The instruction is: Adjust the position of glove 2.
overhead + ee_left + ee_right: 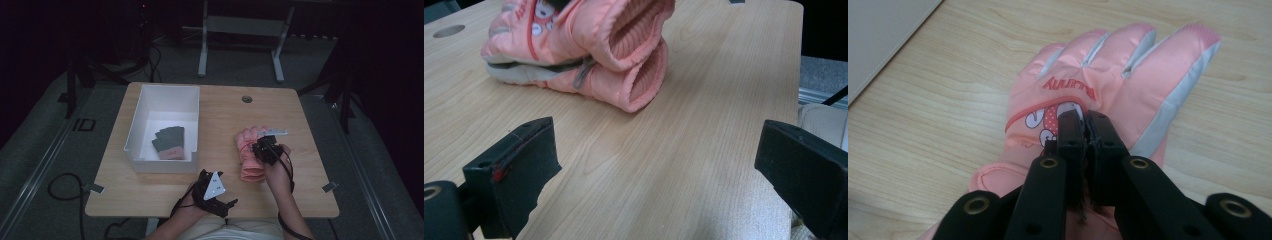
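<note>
The pink gloves (249, 152) lie right of centre on my wooden table (220, 115), one stacked on the other; from my left gripper view I count two ribbed cuffs, so two gloves (589, 45). The top one (1108, 85) bears red lettering and a small cartoon patch. My right gripper (266, 148) sits on its back, jaws drawn together with only a thin fold of pink fabric pinched between them (1085, 131). My left gripper (212, 192) rests at the near table edge, well apart from the gloves, jaws spread wide with bare wood between them. To the left stands one white bin (145, 107) holding one dark grey glove (169, 141) with a pinkish cuff.
</note>
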{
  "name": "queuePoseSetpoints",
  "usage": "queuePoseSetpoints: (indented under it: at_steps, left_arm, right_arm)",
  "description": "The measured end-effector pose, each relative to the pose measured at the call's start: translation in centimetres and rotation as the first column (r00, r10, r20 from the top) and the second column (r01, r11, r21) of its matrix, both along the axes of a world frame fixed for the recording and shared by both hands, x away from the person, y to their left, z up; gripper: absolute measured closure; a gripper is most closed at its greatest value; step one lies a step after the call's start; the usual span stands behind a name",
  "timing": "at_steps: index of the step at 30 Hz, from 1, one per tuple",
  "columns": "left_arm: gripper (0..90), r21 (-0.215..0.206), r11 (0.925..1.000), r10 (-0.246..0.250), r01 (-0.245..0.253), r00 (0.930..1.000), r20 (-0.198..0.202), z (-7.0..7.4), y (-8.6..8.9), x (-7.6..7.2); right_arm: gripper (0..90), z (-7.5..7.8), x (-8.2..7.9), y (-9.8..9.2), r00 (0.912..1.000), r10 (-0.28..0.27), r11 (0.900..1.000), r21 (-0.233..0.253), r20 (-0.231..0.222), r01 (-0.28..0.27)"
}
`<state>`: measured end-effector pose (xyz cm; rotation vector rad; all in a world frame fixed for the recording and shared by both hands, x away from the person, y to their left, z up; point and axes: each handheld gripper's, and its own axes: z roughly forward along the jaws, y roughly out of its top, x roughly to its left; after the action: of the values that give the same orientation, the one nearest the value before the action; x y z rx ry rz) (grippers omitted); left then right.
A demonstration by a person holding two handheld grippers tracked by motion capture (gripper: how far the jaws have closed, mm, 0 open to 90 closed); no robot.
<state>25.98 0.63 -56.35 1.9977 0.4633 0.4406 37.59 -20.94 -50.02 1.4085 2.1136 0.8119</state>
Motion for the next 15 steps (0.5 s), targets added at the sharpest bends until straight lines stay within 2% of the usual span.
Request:
queuePoseSetpoints:
  at_steps: [6, 9, 13, 15]
  left_arm:
    - [3.3, -0.010, 0.9999, -0.004, 0.004, 1.0000, -0.004, 0.1, 0.0, 0.1]
    - [3.3, 0.012, 0.9997, -0.021, 0.021, 0.9997, 0.014, 0.3, -0.1, 0.2]
    - [3.3, -0.041, 0.9989, -0.024, 0.024, 0.9997, -0.005, 0.8, 0.3, 0.3]
    - [3.3, -0.047, 0.9986, -0.025, 0.024, 0.9996, -0.015, 1.0, 0.3, 0.4]
  right_arm:
    - [83.2, -0.1, 0.2, -0.4, 0.9999, 0.014, 1.000, 0.027, -0.008, -0.014]
    - [81.2, 0.1, 0.2, -0.7, 0.9995, 0.031, 0.999, 0.036, -0.008, -0.031]
    - [73.5, 1.3, 0.0, -1.2, 0.9980, 0.064, 0.996, 0.062, 0.003, -0.064]
    - [70.1, 1.9, -0.2, -1.3, 0.9963, 0.085, 0.995, 0.052, 0.015, -0.086]
